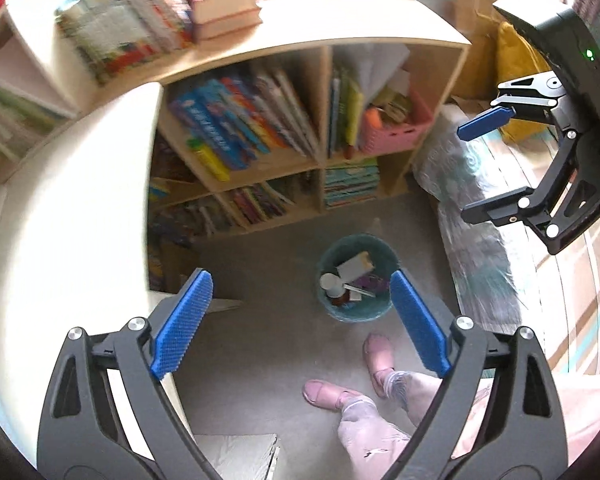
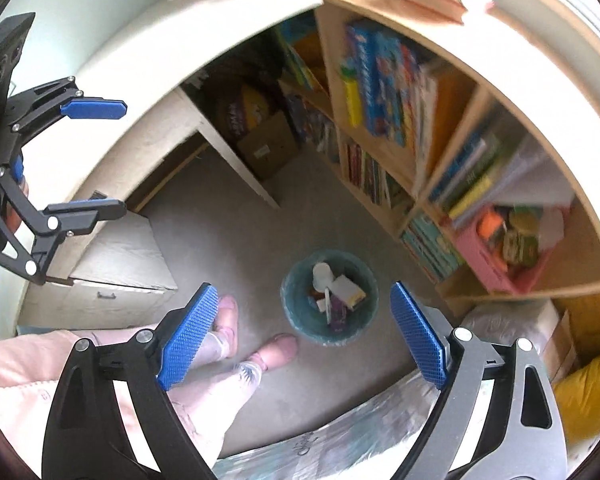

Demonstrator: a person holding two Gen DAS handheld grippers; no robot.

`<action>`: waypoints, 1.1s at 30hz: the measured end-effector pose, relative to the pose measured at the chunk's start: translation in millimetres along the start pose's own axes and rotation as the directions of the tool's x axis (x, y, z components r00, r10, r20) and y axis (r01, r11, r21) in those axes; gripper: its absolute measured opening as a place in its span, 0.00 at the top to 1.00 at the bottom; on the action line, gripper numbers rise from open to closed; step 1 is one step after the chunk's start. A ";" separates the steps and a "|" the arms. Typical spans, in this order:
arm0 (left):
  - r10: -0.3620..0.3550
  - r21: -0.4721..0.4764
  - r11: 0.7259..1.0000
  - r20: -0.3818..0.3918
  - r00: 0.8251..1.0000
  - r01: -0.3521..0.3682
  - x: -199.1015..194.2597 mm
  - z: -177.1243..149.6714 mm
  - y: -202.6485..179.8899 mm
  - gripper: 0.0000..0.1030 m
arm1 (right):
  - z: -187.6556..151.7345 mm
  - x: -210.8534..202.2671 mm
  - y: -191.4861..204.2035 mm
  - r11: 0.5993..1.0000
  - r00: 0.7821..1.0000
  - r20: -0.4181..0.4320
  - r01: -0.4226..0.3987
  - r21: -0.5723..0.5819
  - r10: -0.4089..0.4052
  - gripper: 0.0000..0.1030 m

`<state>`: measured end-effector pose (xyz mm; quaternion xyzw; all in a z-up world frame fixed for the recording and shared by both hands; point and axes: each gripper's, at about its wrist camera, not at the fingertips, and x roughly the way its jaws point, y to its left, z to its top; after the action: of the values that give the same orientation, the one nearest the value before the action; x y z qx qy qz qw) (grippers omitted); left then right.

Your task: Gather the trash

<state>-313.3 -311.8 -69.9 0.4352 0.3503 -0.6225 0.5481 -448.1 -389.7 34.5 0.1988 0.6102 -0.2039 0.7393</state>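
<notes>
Trash lies heaped in a teal bin on the carpet, near the bookshelf and the person's pink slippers. Left tongs gape wide, empty; right tongs likewise, both high above it.

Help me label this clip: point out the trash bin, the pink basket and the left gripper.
trash bin [image 1: 327,256], left wrist view, far rim.
pink basket [image 1: 396,134], left wrist view, front wall.
left gripper [image 1: 300,324], left wrist view, midway between fingertips.
</notes>
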 end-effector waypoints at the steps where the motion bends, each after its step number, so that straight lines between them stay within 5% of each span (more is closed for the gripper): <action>1: 0.005 -0.009 1.000 0.006 1.000 -0.005 -3.8 -2.4 4.5 0.14 | 4.2 -0.7 4.0 1.000 1.000 0.003 -0.002 -0.007 0.002 0.15; 12: 0.144 -0.193 0.973 0.094 0.985 -0.124 -62.5 -36.5 58.7 0.07 | 48.5 -10.8 54.5 0.996 0.999 0.051 -0.007 -0.093 0.012 0.15; 21: 0.270 -0.374 0.903 0.110 0.957 -0.212 -100.1 -68.0 98.0 0.07 | 82.3 -19.8 103.2 0.978 0.996 0.089 0.002 -0.209 0.017 0.13; 25: 0.334 -0.451 0.854 0.095 0.938 -0.258 -118.7 -86.9 111.1 0.07 | 95.3 -18.0 129.0 0.964 0.996 0.090 0.008 -0.267 0.017 0.13; 33: 0.451 -0.632 0.703 0.044 0.891 -0.325 -154.0 -133.0 143.4 0.07 | 122.4 -10.7 187.6 0.940 0.992 0.088 -0.050 -0.338 0.085 0.13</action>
<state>-147.6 -154.3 28.6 0.2359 0.3759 -0.3852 0.8091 -247.3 -298.2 75.0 0.0804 0.5905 -0.0814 0.7989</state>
